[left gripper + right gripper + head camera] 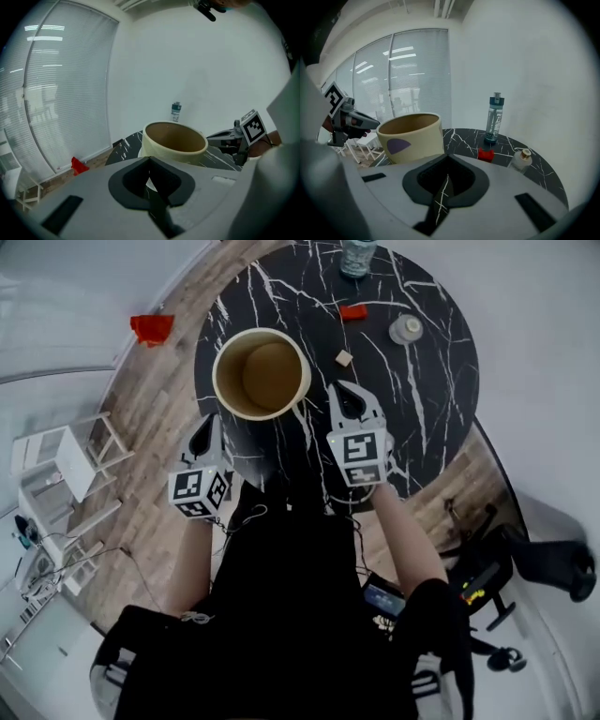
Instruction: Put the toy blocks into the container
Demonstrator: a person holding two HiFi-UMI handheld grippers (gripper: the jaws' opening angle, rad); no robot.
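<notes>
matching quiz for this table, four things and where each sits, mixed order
1 cream round container
2 red toy block
3 small tan wooden cube
4 clear water bottle with teal cap

A far edge of the black marble round table
B just ahead of the right gripper
C ahead of the left gripper, empty
D between the bottle and the cube

Pairs: 1-C, 2-D, 3-B, 4-A

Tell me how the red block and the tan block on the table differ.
The red block is bright red; the tan block is pale wood-coloured. The red block looks wider, the tan block a small cube. The tan block lies nearer the container. Both rest on the table, outside the container.
</notes>
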